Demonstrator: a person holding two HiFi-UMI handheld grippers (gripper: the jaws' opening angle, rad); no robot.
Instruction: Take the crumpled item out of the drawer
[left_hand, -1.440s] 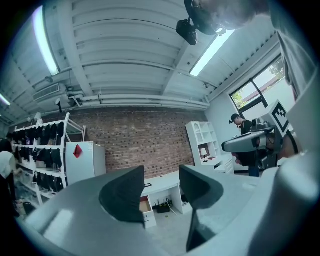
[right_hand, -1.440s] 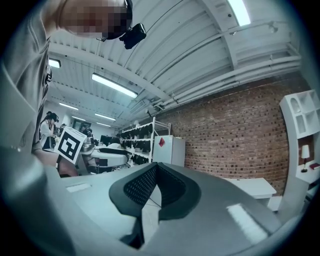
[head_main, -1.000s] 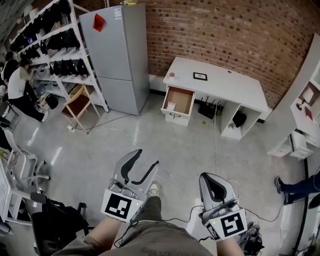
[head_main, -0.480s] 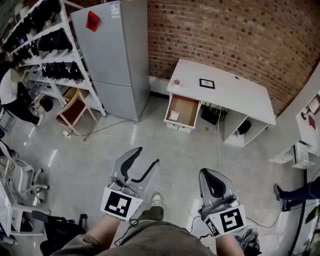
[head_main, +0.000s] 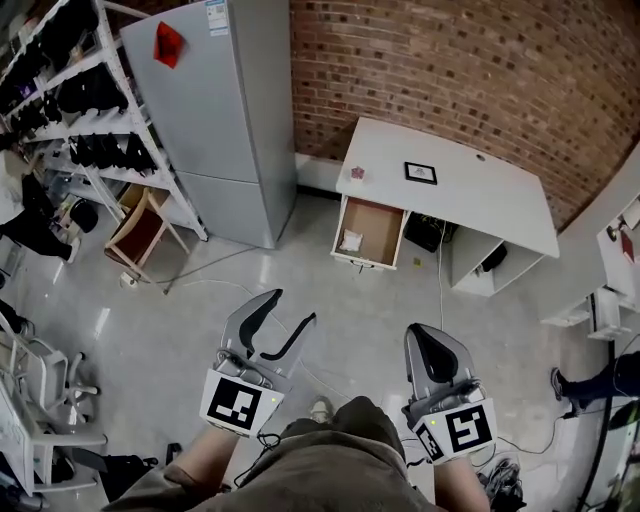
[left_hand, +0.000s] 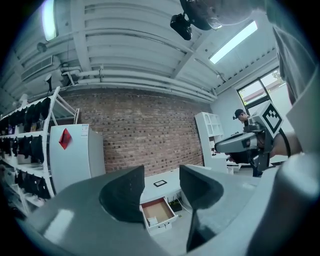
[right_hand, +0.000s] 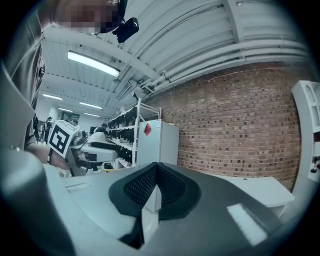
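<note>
A white desk (head_main: 460, 185) stands against the brick wall with its wooden drawer (head_main: 372, 233) pulled open. A small crumpled white item (head_main: 351, 241) lies in the drawer's near left corner. The left gripper view also shows the drawer (left_hand: 156, 212) and the crumpled item (left_hand: 153, 219) between the jaws, far off. My left gripper (head_main: 282, 318) is open and empty, held low over the floor well short of the desk. My right gripper (head_main: 432, 352) is shut with nothing in it, level with the left one.
A grey fridge (head_main: 215, 110) stands left of the desk. Metal shelving (head_main: 85, 110) and a wooden chair (head_main: 142, 230) line the left side. Cables (head_main: 300, 290) trail over the floor. A picture frame (head_main: 420, 173) lies on the desk. A person's foot (head_main: 562, 385) shows at right.
The view has moved forward toward the desk, so the drawer sits slightly closer and more central. Both grippers keep their pose, left open and right shut.
</note>
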